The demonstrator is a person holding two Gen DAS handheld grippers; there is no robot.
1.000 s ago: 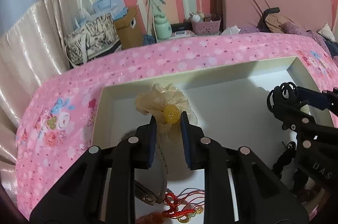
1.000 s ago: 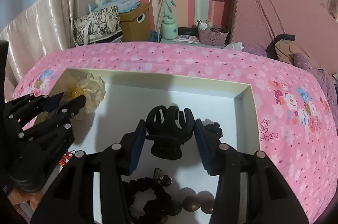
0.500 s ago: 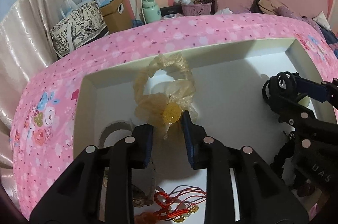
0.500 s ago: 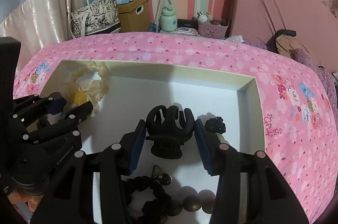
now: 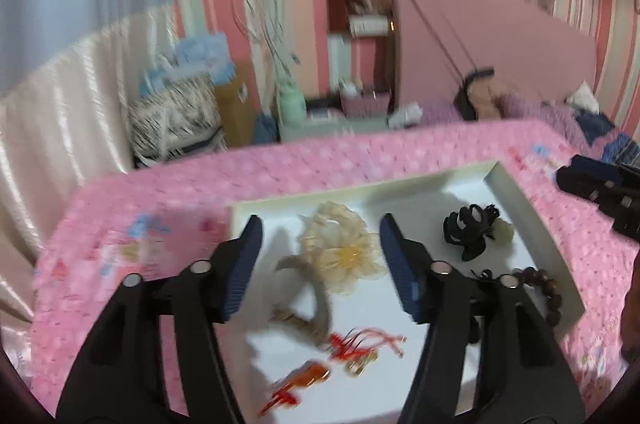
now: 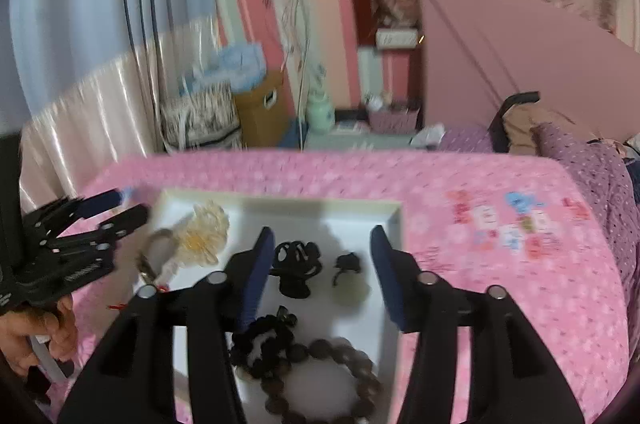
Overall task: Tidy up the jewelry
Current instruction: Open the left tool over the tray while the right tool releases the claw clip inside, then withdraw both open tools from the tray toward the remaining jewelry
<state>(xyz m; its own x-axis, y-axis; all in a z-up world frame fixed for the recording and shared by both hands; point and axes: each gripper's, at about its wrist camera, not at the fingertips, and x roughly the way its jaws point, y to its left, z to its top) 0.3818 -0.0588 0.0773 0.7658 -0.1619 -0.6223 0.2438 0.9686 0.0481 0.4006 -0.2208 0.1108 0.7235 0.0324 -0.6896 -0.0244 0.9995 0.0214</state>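
I am holding the left gripper above the white tray, its jaws having just been opening and now standing apart, with the cream scrunchie lying loose on the tray floor below the gap, touched by neither pad. My right gripper is also hanging over the tray with jaws just widened, and the black claw clip is lying free beneath them, nearer the left finger.
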